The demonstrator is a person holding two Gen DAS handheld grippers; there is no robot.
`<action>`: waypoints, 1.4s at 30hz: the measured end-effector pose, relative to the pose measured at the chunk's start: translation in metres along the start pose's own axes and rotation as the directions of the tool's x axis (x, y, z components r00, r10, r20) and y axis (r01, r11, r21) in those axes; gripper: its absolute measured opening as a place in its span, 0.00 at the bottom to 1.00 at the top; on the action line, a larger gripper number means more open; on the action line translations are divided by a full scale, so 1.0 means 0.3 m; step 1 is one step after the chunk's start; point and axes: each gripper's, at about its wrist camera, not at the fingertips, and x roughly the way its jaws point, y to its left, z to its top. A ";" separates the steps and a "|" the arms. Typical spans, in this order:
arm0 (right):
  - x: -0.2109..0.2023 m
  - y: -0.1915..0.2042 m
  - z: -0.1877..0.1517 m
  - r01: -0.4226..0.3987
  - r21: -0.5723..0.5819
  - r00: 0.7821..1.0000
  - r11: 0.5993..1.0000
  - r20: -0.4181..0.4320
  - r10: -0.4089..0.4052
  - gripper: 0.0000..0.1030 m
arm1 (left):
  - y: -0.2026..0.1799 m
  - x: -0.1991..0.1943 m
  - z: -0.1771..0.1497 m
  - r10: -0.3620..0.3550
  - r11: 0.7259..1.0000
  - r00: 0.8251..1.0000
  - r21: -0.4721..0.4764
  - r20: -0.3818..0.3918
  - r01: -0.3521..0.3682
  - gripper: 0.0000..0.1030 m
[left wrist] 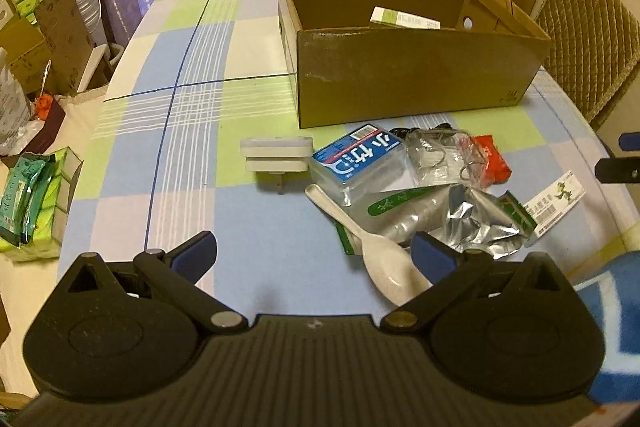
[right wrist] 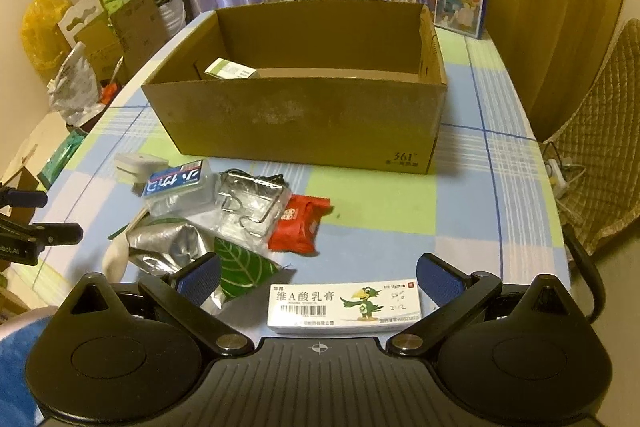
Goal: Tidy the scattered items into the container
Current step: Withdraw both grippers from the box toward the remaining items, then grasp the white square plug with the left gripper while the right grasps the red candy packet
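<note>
While scattered: 1 spoon [left wrist: 376,251] | 1 ointment box [right wrist: 346,303] | 1 cardboard box [right wrist: 304,119]

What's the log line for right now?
left tongs open, empty | right tongs open over ointment box | cardboard box: one carton inside

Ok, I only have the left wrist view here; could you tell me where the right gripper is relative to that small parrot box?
Observer: The right gripper is open, and the parrot box lies flat on the table between its fingers, not clamped.
Operator: Thank you. Is anything close beside that box?
Observer: A green leaf-print packet lies by its left corner; I cannot tell if they touch.
</note>
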 end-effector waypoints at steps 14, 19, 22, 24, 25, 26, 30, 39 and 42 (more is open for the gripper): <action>0.053 -0.010 -0.008 0.001 0.003 1.000 1.000 -0.029 -0.001 0.98 | 0.058 0.069 0.022 0.034 0.999 0.999 -0.024 -0.011 -0.034 0.98; 0.082 -0.011 0.002 0.001 -0.008 0.999 1.000 -0.047 -0.001 0.98 | 0.070 0.103 0.045 0.030 0.999 0.999 -0.028 -0.016 -0.031 0.98; 0.101 -0.017 0.008 0.001 -0.016 0.998 1.000 -0.060 -0.002 0.98 | 0.074 0.122 0.058 0.033 0.999 0.999 -0.028 -0.017 -0.033 0.98; 0.115 -0.024 0.012 0.004 -0.017 0.998 1.000 -0.068 -0.006 0.98 | 0.076 0.136 0.068 0.033 0.999 0.999 -0.025 -0.016 -0.033 0.98; 0.123 -0.027 0.015 0.007 -0.018 0.997 1.000 -0.072 -0.008 0.98 | 0.078 0.143 0.073 0.032 0.999 0.999 -0.024 -0.016 -0.032 0.98; 0.131 -0.029 0.019 0.008 -0.019 0.997 1.000 -0.075 -0.010 0.98 | 0.082 0.151 0.080 0.032 0.999 0.999 -0.023 -0.015 -0.032 0.98; 0.170 -0.027 0.038 0.012 -0.029 0.996 1.000 -0.088 -0.014 0.98 | 0.100 0.180 0.108 0.032 0.999 0.999 -0.026 -0.009 -0.032 0.98; 0.261 -0.017 0.062 0.002 -0.046 0.991 0.999 -0.131 -0.008 0.92 | 0.133 0.269 0.165 0.018 1.000 1.000 -0.017 -0.016 -0.018 0.90; 0.282 -0.022 0.068 0.002 -0.044 0.990 0.999 -0.143 -0.008 0.91 | 0.133 0.299 0.176 0.006 1.000 1.000 -0.004 -0.020 -0.006 0.86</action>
